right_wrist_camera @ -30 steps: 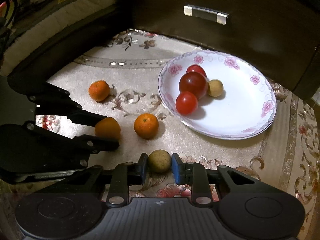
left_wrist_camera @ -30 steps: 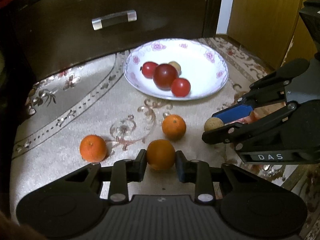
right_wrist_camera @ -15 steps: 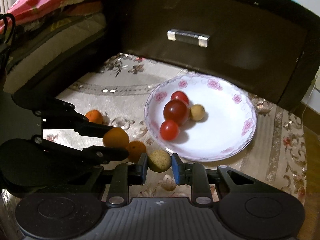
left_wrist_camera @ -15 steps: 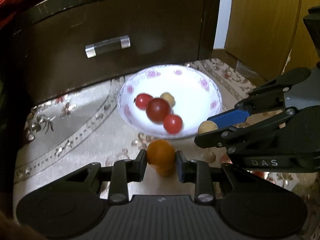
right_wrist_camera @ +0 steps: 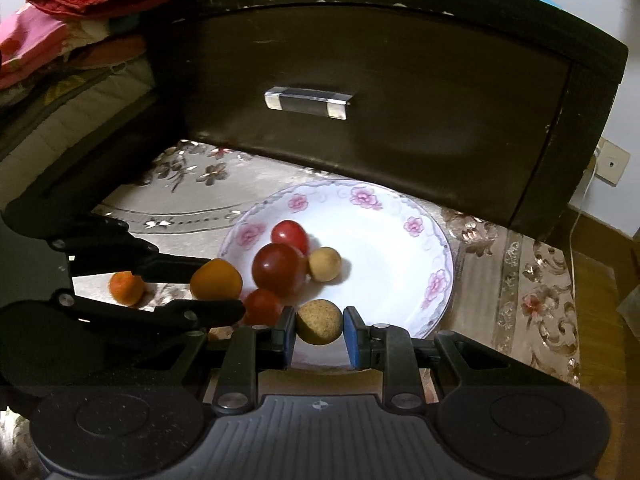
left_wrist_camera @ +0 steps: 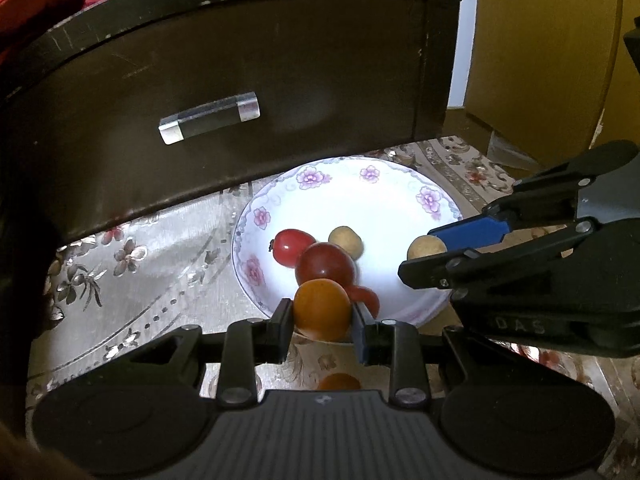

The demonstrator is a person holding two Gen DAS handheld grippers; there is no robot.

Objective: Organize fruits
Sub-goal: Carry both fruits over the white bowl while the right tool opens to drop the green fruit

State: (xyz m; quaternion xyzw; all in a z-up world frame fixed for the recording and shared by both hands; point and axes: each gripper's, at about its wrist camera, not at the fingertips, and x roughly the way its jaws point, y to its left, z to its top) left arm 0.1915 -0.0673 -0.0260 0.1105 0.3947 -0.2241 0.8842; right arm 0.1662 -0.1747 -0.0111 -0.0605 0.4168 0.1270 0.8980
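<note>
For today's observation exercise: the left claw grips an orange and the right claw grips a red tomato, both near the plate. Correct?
Not quite. The right claw grips a tan round fruit, not a tomato, as the right wrist view shows. The left claw does grip the orange near the plate.

Dim warm light; plate [left_wrist_camera: 400, 200] glares white; fisheye-bent edges.

Three red tomatoes are lying in the one flowered plate [right_wrist_camera: 436, 280]: a large dark one [right_wrist_camera: 279, 269], a smaller one behind it [right_wrist_camera: 289, 236], and a third at the near rim [right_wrist_camera: 262, 306]. Two tan round fruits are showing, one in the plate [right_wrist_camera: 324, 264] and one held [right_wrist_camera: 319, 322]. Three oranges are showing: one held [right_wrist_camera: 216, 279], one lying on the cloth [right_wrist_camera: 126, 288], one under the left gripper [left_wrist_camera: 339, 381]. Two grippers are working, left [left_wrist_camera: 322, 314] and right [right_wrist_camera: 319, 332].
</note>
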